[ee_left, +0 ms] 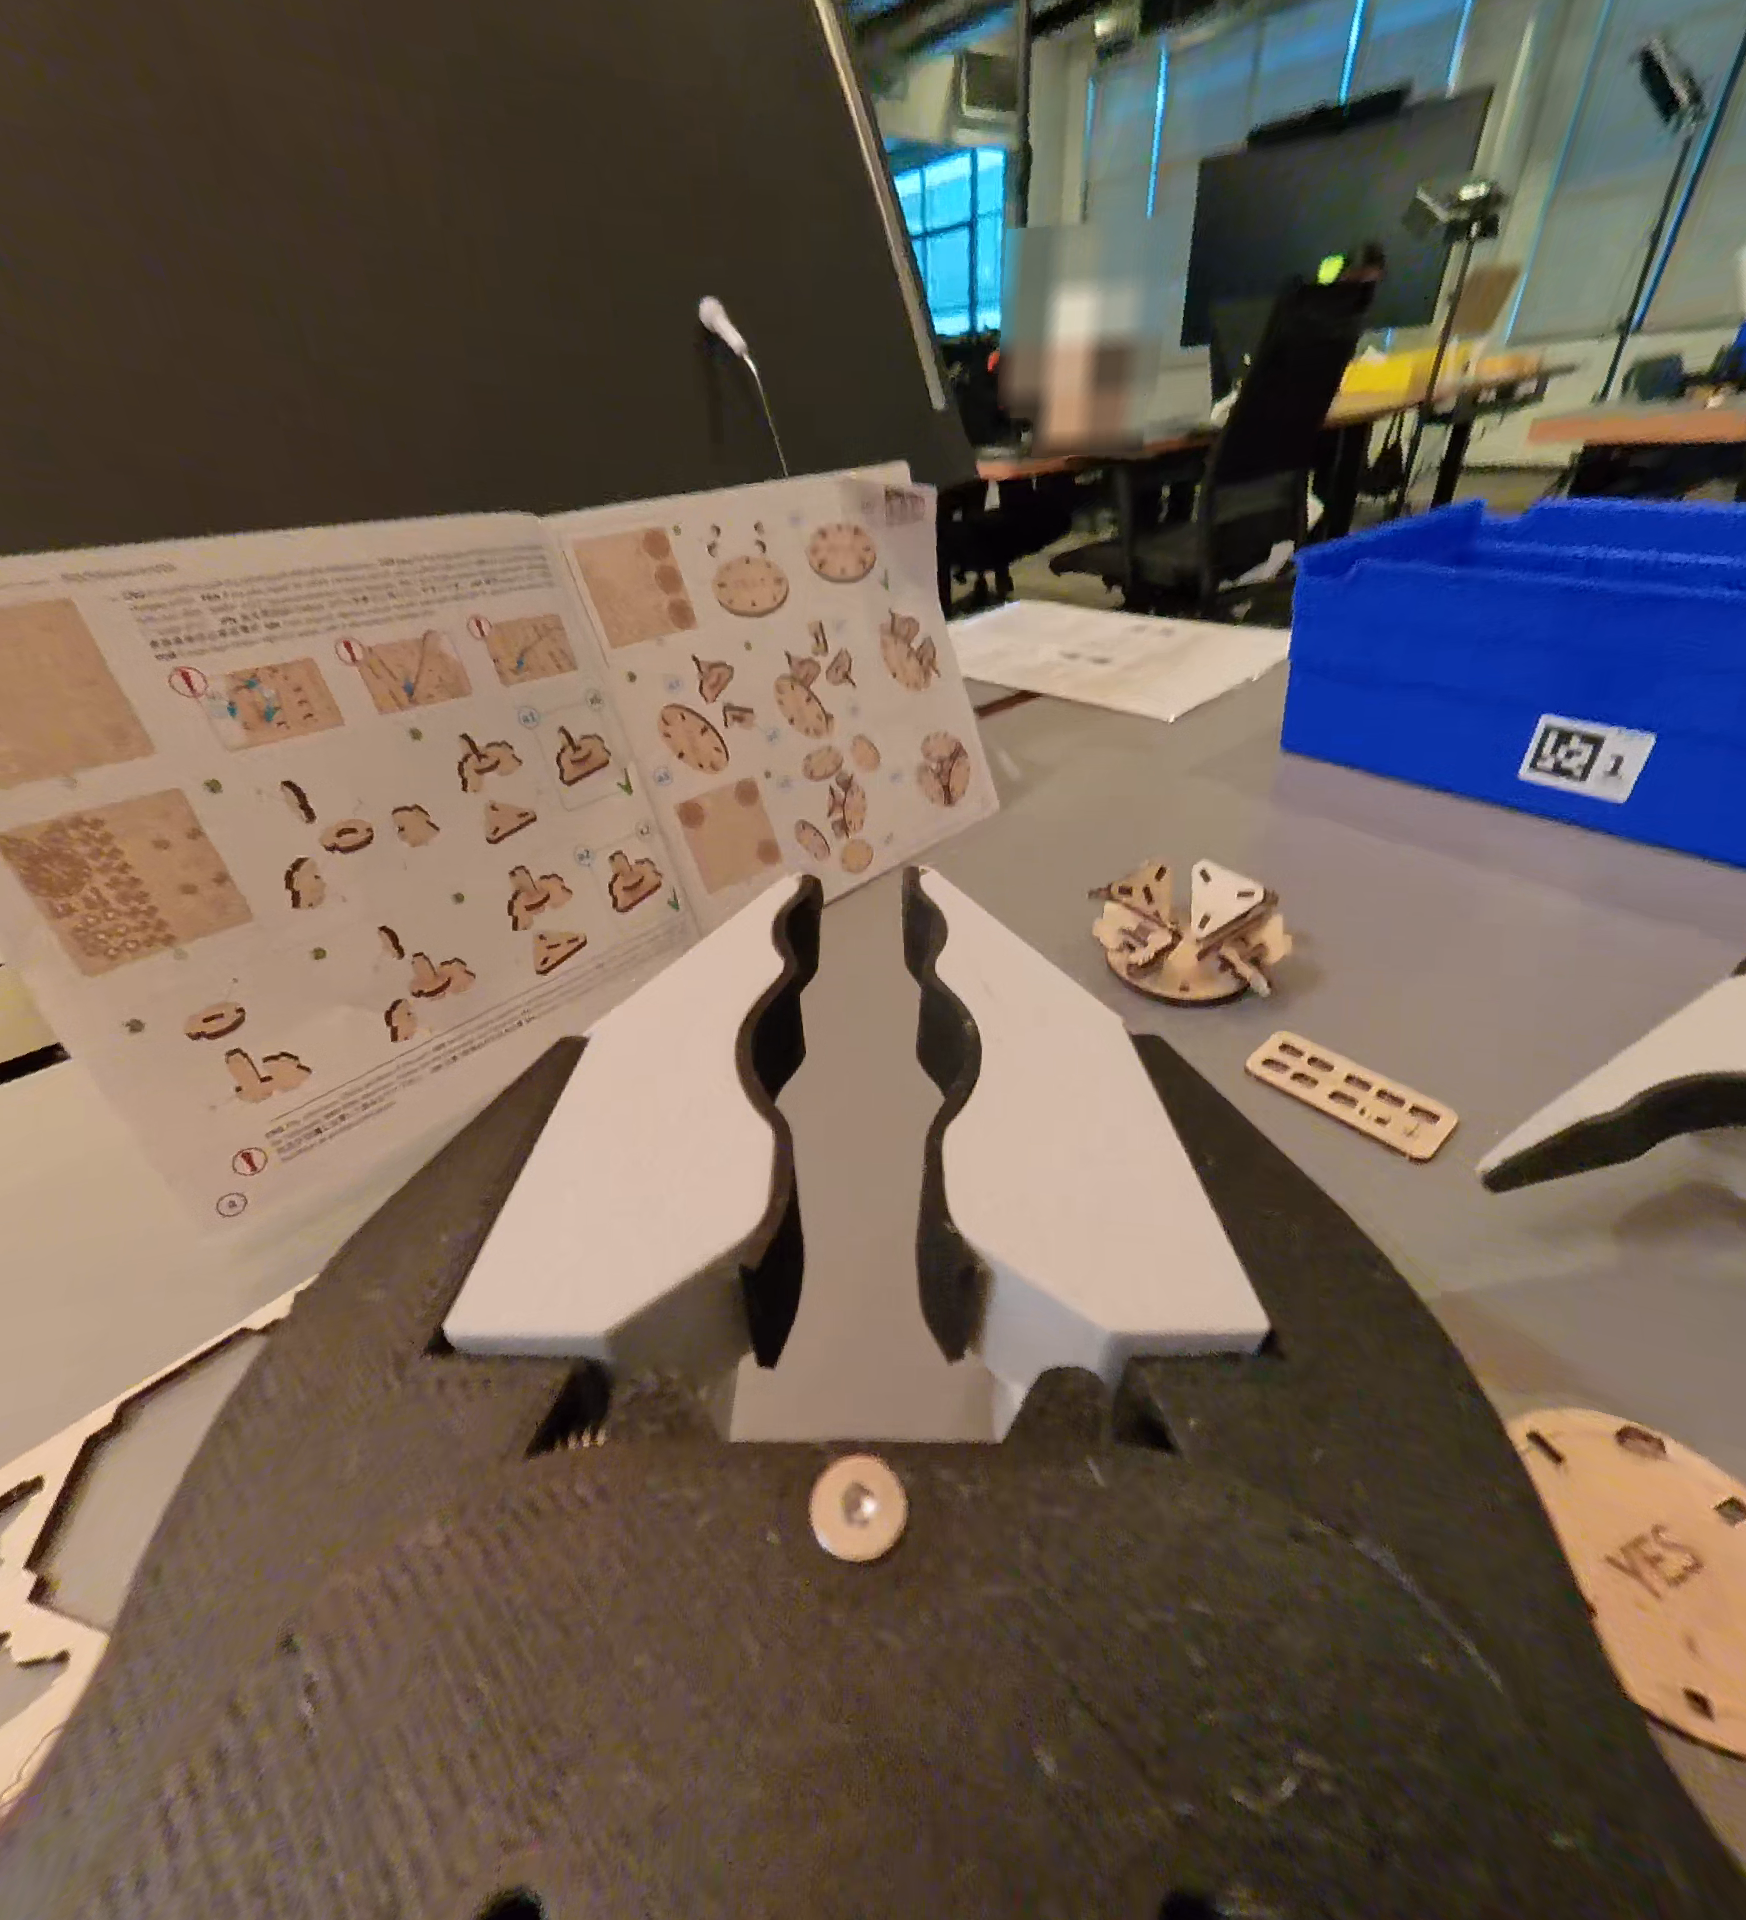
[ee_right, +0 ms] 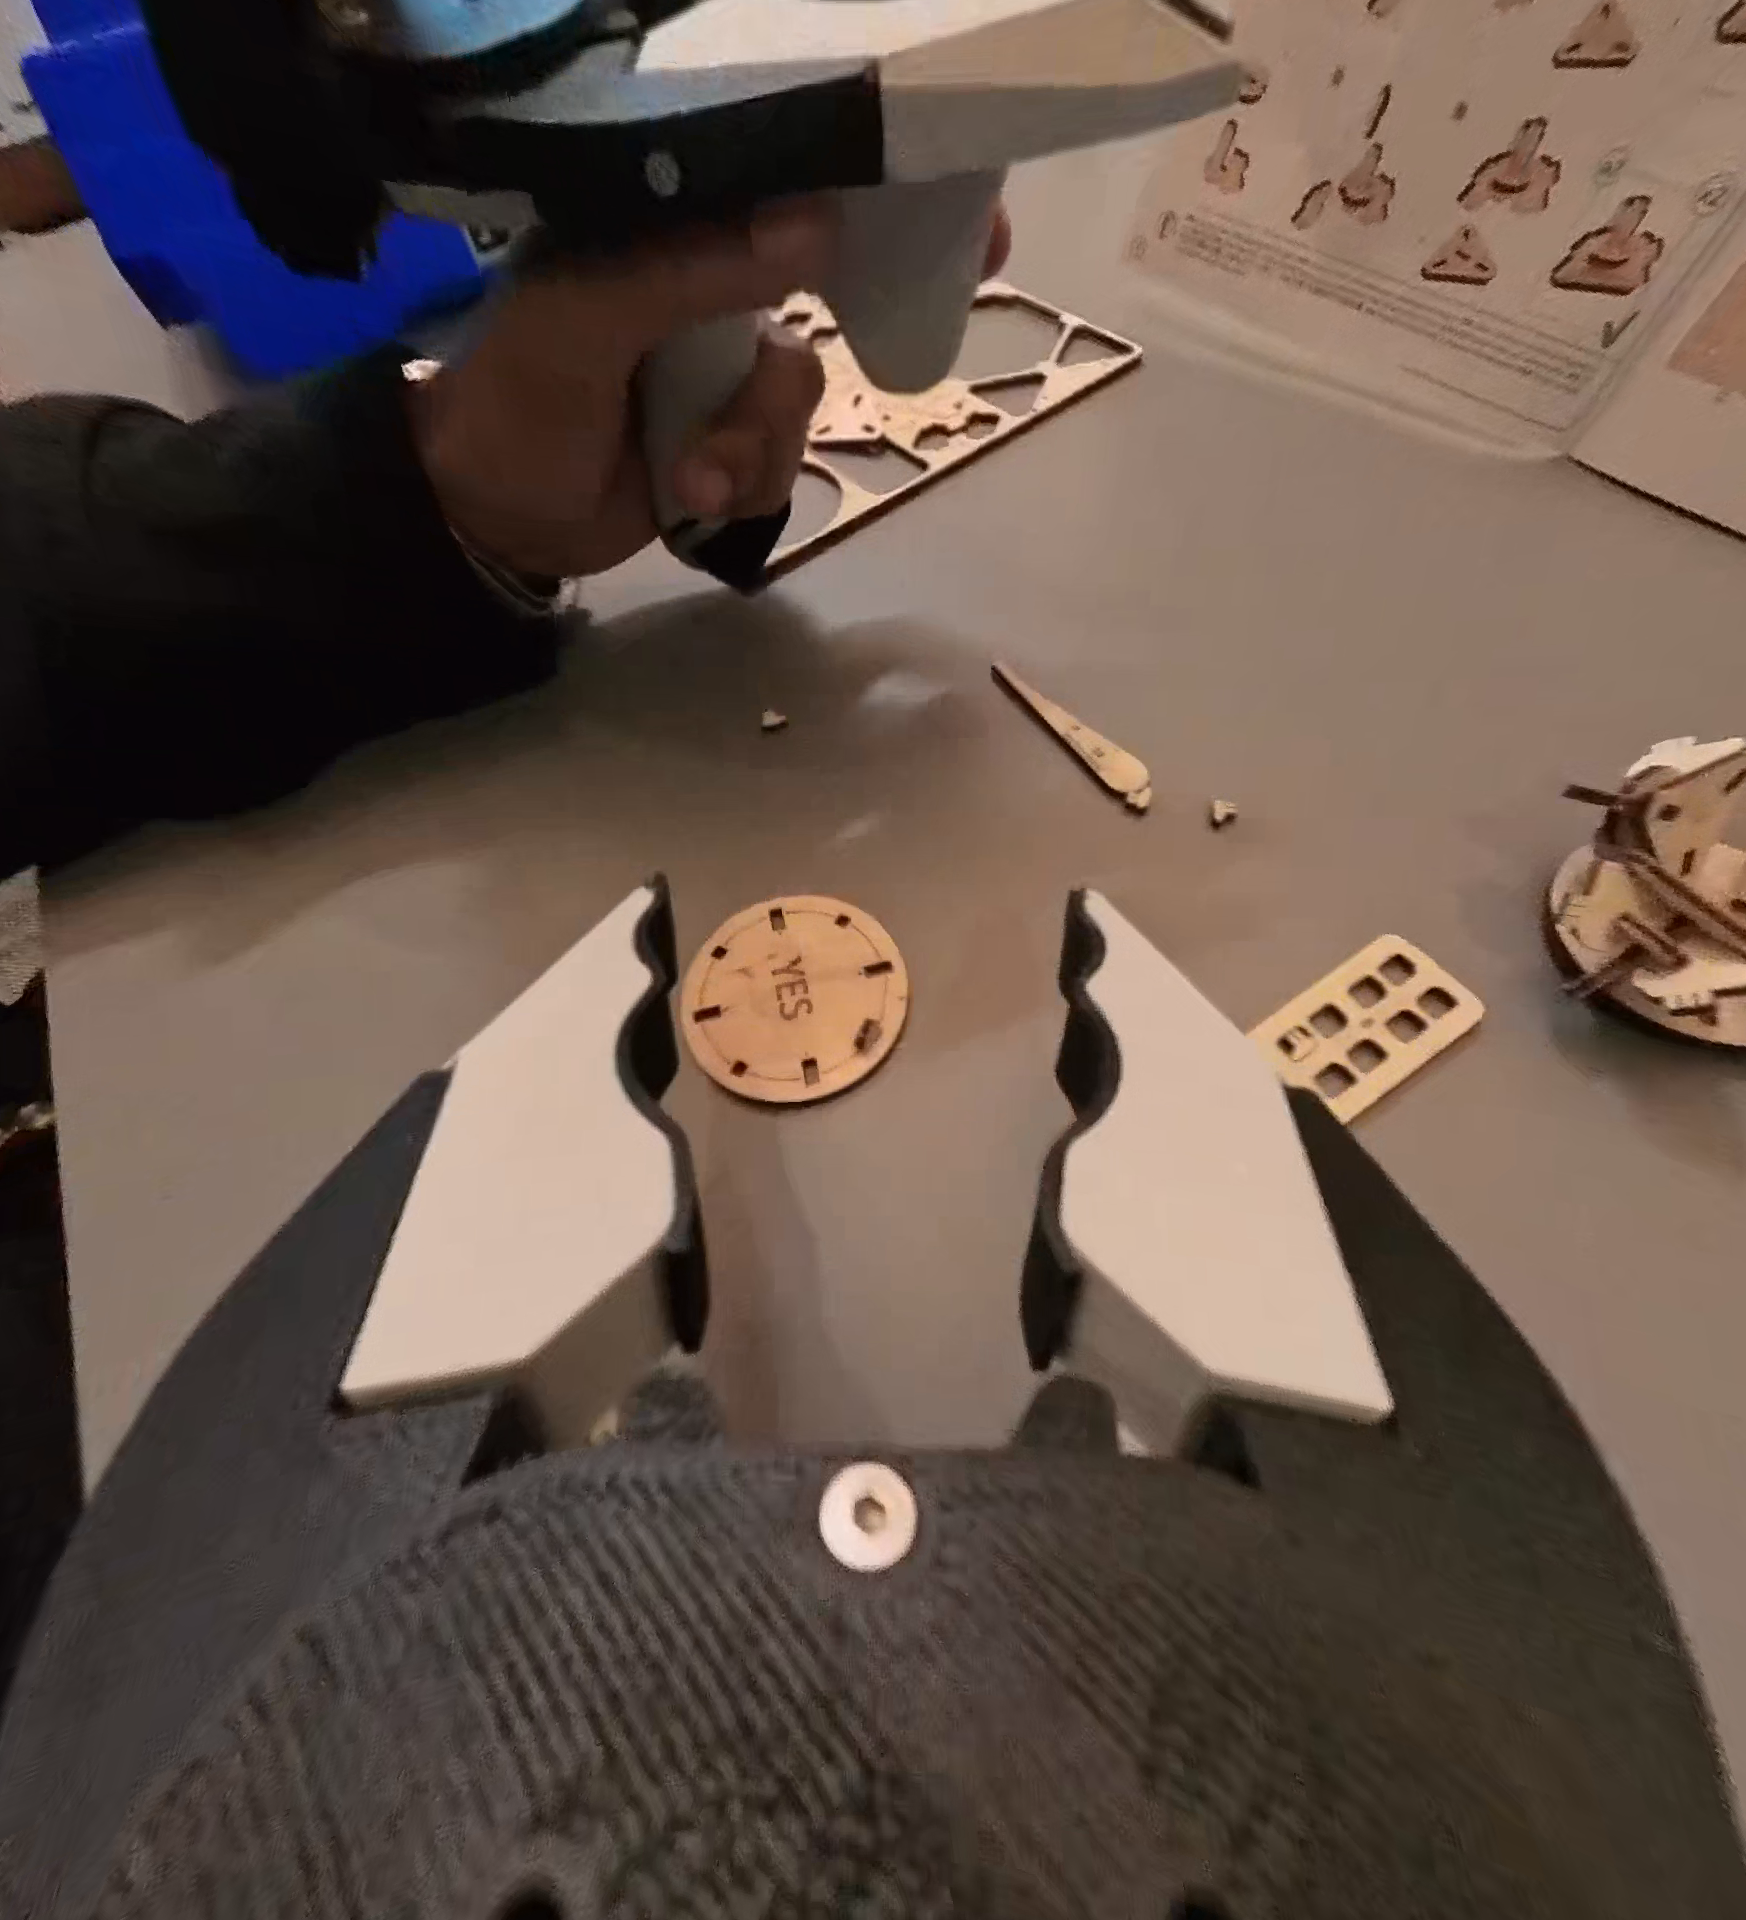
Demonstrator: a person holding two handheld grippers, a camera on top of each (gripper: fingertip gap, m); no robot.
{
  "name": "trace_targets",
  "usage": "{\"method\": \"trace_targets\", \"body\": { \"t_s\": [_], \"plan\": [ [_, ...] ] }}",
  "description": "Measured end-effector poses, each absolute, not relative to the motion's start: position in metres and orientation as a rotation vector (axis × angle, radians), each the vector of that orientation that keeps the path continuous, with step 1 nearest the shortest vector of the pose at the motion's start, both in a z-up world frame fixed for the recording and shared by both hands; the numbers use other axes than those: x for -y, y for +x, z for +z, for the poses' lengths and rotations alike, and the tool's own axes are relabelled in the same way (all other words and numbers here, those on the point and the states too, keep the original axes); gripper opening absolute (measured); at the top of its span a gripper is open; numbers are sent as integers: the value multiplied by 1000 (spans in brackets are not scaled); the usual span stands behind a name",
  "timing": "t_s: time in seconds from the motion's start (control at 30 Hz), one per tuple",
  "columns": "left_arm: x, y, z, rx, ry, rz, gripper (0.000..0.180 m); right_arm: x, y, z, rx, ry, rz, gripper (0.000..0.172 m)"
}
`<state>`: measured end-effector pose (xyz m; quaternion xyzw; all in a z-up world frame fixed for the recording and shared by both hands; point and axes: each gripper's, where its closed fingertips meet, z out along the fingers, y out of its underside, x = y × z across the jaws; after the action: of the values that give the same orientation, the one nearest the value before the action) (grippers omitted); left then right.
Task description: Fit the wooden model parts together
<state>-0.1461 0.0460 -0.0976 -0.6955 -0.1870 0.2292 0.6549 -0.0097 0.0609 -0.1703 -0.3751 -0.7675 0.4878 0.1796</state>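
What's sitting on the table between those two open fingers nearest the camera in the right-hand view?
A flat round wooden disc lies on the grey table between the right gripper's open fingers, nearer the left one; neither finger visibly presses it. The right wrist view shows this.

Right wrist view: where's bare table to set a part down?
Free: the grey strip between the wooden disc and the punched-out sheet, bar a thin stick and crumbs. Also between the stick and the instruction booklet. Crowded: right edge, slotted card beside the round assembly.

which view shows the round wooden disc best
The right wrist view: the round wooden disc lies whole on the grey table between open jaws. The left wrist view shows only part of it, at the lower right edge.
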Motion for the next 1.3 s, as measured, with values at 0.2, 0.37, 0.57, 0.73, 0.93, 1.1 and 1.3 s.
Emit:
{"method": "trace_targets", "body": {
  "t_s": [0.2, 0.37, 0.57, 0.73, 0.93, 1.1, 1.3],
  "plan": [
    [-51, -141, -106, 396, -1620, 514, 17, -87, -9, -132, 1851, -1072, 1580, 49],
    [-50, -133, -99, 382, -1601, 502, 20, -84, -9, -139, 1902, -1072, 1513, 57],
    [-56, -118, -90, 374, -1588, 382, 15, -80, -13, -160, 2075, -994, 1343, 25],
    [-61, -70, -104, 398, -1720, 133, 0, -87, -12, -161, 2094, -812, 1236, 0],
    [-62, -15, -180, 373, -2100, -56, 0, -74, 3, -161, 2227, -752, 1400, 0],
    [-69, -9, -188, 422, -2114, -275, 0, -78, 0, -166, 2293, -772, 1420, 0],
    [-67, 4, -185, 359, -2093, -441, 0, -72, 2, -174, 2399, -691, 1409, 0]
  ]
}}
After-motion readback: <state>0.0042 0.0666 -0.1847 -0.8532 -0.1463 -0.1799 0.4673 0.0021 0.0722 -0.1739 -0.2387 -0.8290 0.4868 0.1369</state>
